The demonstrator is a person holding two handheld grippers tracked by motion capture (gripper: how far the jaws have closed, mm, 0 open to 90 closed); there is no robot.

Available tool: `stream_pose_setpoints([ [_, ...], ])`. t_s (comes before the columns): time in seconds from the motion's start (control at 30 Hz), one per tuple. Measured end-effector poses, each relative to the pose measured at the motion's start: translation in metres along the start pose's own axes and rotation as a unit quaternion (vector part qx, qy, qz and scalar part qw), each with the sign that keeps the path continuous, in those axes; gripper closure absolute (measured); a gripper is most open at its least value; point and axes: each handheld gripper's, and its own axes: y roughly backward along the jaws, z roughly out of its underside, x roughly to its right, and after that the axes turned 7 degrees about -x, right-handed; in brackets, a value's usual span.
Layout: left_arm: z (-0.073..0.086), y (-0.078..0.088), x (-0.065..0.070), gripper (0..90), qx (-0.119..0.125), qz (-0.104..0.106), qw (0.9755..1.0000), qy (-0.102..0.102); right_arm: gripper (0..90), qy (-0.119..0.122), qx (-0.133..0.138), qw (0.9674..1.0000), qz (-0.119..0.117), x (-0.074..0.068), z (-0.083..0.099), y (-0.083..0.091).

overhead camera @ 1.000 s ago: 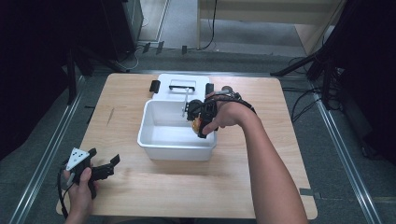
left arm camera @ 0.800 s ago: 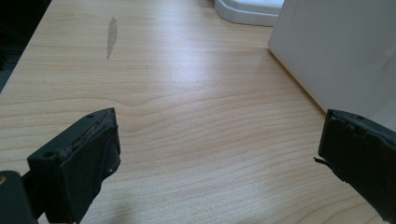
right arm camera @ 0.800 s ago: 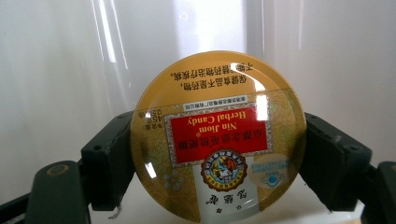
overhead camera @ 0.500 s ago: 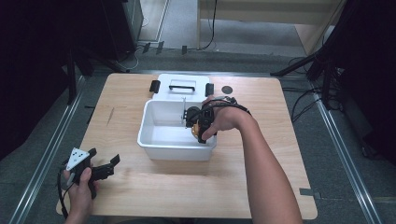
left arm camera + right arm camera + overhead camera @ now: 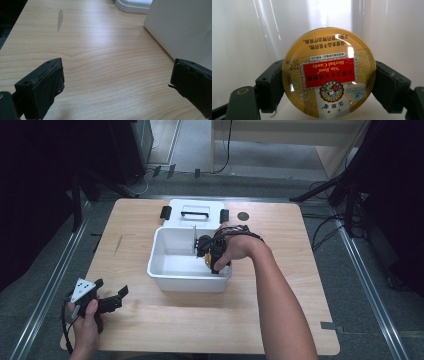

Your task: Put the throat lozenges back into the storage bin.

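Two claws are at work over a pale wooden counter [image 5: 280,320]. The right claw [image 5: 212,257], held in the person's right hand [image 5: 239,247], reaches down into a white plastic bin [image 5: 170,272] that sits near the middle of the counter. Its jaws are closed on a round yellow candy tin [image 5: 329,72], pressing the tin's rim from both sides. In the right gripper view the tin faces the camera with its red label upside down, reading "Nin Jiom Herbal Candy", and the bin's glossy white walls stand close behind it. From the high view the tin [image 5: 207,262] shows as a small yellow patch just under the hand, at the 3 o'clock side of the bin's interior. Whether the tin touches the bin's floor I cannot tell.

At 12 o'clock from the bin, touching or just beside its far wall, lies a white lid [image 5: 195,210] with a black handle and black clips at its ends. A small dark disc [image 5: 243,216] rests on the counter just beside the lid, at its 3 o'clock.

The left claw [image 5: 107,300] hovers low near the counter's 7 o'clock corner, held in the left hand [image 5: 85,320], well apart from the bin. Its jaws are spread wide with nothing between them; the left gripper view shows bare wood [image 5: 105,62] in the gap, the bin's outer wall [image 5: 180,27] at the right, and a grey smear [image 5: 60,18] on the wood farther off.
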Motion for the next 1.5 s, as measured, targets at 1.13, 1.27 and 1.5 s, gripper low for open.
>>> stream_pose_setpoints([
  [1.13, 0.000, 0.000, 0.000, 0.0, 0.000, 0.001, 1.0000, -0.004, 22.8, -0.049, 0.059, 0.9970, -0.010, -0.004, 0.019, 0.046],
  [1.27, 0.000, 0.000, 0.001, 0.0, -0.002, 0.002, 1.0000, -0.008, 19.7, -0.051, 0.066, 0.9965, -0.006, -0.005, 0.028, 0.053],
  [1.5, 0.000, 0.000, 0.001, 0.0, -0.002, 0.002, 1.0000, -0.008, 15.6, -0.067, 0.077, 0.9948, 0.004, -0.006, 0.051, 0.065],
])
